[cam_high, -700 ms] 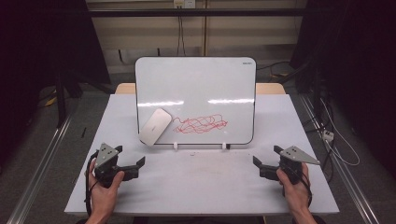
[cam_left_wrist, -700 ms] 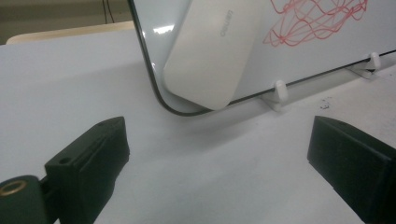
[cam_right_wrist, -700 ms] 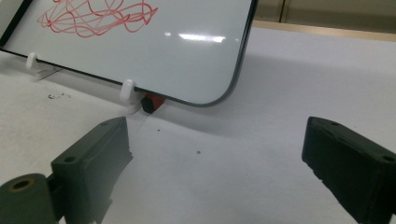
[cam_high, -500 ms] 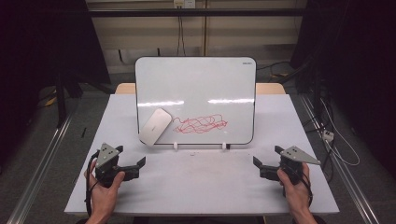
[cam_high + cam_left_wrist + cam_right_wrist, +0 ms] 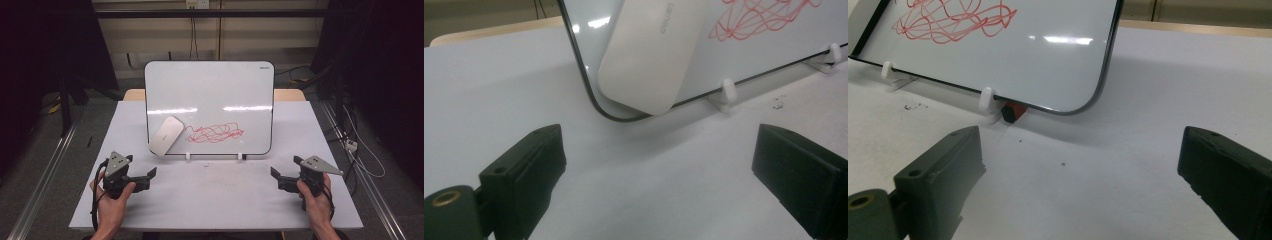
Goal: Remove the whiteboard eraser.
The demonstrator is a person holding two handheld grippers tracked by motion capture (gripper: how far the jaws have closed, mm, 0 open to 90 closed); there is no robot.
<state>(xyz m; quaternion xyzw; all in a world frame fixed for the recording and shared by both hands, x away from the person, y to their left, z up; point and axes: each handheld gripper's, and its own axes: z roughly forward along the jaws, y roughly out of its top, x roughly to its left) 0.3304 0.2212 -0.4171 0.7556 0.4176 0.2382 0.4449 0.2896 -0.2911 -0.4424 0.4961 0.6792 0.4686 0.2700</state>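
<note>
A whiteboard (image 5: 210, 95) stands upright on small white clips (image 5: 726, 93) at the middle of the white table (image 5: 220, 200). A red scribble (image 5: 215, 133) runs across its lower part. A white eraser (image 5: 166, 135) clings to the board's lower left corner, and it looms large in the left gripper view (image 5: 649, 55). My left gripper (image 5: 140, 167) rests low at the front left, open with nothing between its jaws (image 5: 659, 165). At the front right my right gripper (image 5: 286, 167) is open and holds nothing (image 5: 1083, 165). A red and black marker end (image 5: 1012, 111) peeks out under the board's lower right edge.
The table's front half lies bare between the two hands. A wooden surface (image 5: 290, 94) shows behind the board. Metal rails (image 5: 45, 175) run along both sides of the table, and cables (image 5: 357, 155) lie on the floor to the right.
</note>
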